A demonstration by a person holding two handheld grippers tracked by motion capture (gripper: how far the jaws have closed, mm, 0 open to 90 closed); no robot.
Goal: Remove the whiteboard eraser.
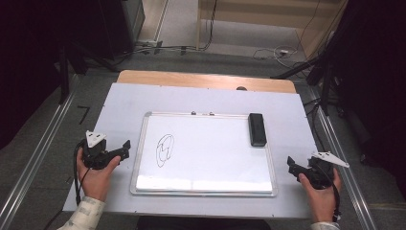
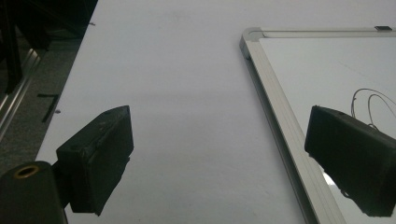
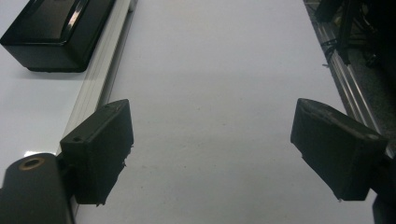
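A whiteboard (image 1: 206, 189) with a metal frame lies flat in the middle of the white table cover (image 1: 124, 103). A black scribble (image 1: 164, 149) is drawn on its left half. A black eraser (image 1: 257, 129) rests on the board's far right corner. My left gripper (image 1: 125, 147) sits just left of the board, held in a hand, open and empty. In the left gripper view the jaws straddle the board's frame (image 2: 266, 88). My right gripper (image 1: 290, 164) sits just right of the board, open with nothing between its jaws. The right gripper view has the eraser (image 3: 56, 28) at top left.
The wooden table edge (image 1: 206, 80) runs along the far side. Metal rails (image 1: 33, 163) flank the table left and right. Cables (image 1: 268, 51) and dark stands lie on the floor beyond. White cover (image 3: 215, 84) stretches ahead of the right jaws.
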